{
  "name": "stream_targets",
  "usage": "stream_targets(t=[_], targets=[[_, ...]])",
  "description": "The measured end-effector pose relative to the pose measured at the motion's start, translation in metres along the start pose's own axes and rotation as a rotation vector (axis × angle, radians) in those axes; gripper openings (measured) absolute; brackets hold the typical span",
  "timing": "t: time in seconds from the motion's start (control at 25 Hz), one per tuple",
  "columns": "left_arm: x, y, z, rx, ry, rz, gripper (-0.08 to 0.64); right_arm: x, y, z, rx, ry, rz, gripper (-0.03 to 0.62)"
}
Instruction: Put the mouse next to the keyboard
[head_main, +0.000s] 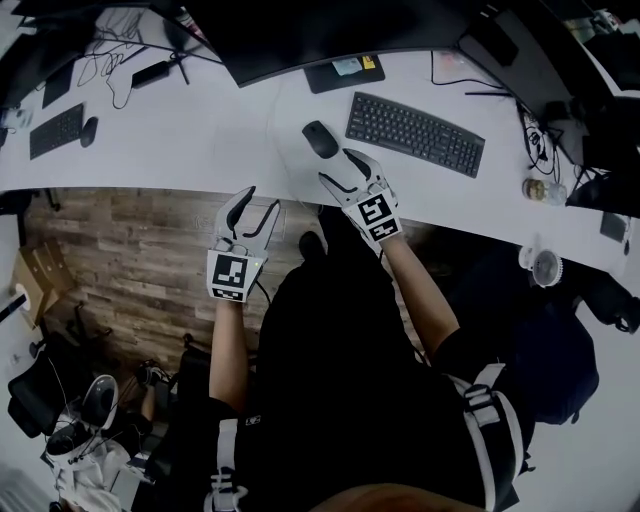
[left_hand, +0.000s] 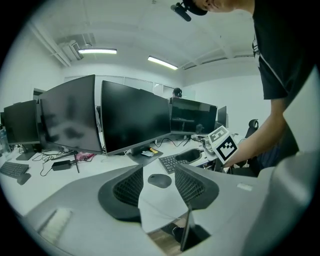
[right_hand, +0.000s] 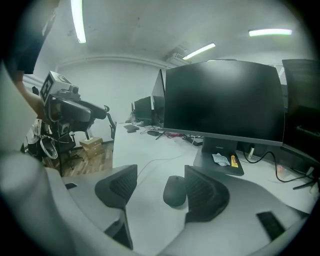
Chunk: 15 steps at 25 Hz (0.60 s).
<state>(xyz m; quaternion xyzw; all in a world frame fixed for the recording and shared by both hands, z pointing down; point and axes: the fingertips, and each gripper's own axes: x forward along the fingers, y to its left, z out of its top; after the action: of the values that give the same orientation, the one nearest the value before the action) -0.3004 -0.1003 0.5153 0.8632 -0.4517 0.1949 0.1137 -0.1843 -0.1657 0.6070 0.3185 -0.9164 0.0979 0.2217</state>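
A dark mouse (head_main: 320, 139) lies on the white desk (head_main: 200, 140), a short way left of the black keyboard (head_main: 415, 133). My right gripper (head_main: 338, 166) hovers just in front of the mouse, open and holding nothing. In the right gripper view the mouse (right_hand: 175, 191) sits ahead between the open jaws of the right gripper (right_hand: 161, 170), close to the right-hand one. My left gripper (head_main: 262, 198) is open and empty at the desk's front edge, over the floor. In the left gripper view the left gripper (left_hand: 158, 169) frames the mouse (left_hand: 160, 180), with the keyboard (left_hand: 172, 162) behind it.
A monitor stand base (head_main: 345, 70) with small cards sits behind the mouse. A second keyboard (head_main: 55, 130) with its own mouse lies far left among cables. A jar (head_main: 535, 188) and a cup (head_main: 545, 265) stand at the right. Wood floor (head_main: 120, 260) shows below the desk edge.
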Motion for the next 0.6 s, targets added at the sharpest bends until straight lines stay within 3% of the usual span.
stream_targets(t=[0.4, 0.6], targets=[[0.024, 0.008, -0.008, -0.028, 0.044, -0.004, 0.198, 0.044, -0.019, -0.036, 0.031, 0.082, 0.021, 0.298], [0.033, 0.005, -0.011, -0.039, 0.061, -0.011, 0.198, 0.062, -0.028, -0.047, 0.067, 0.094, -0.008, 0.296]])
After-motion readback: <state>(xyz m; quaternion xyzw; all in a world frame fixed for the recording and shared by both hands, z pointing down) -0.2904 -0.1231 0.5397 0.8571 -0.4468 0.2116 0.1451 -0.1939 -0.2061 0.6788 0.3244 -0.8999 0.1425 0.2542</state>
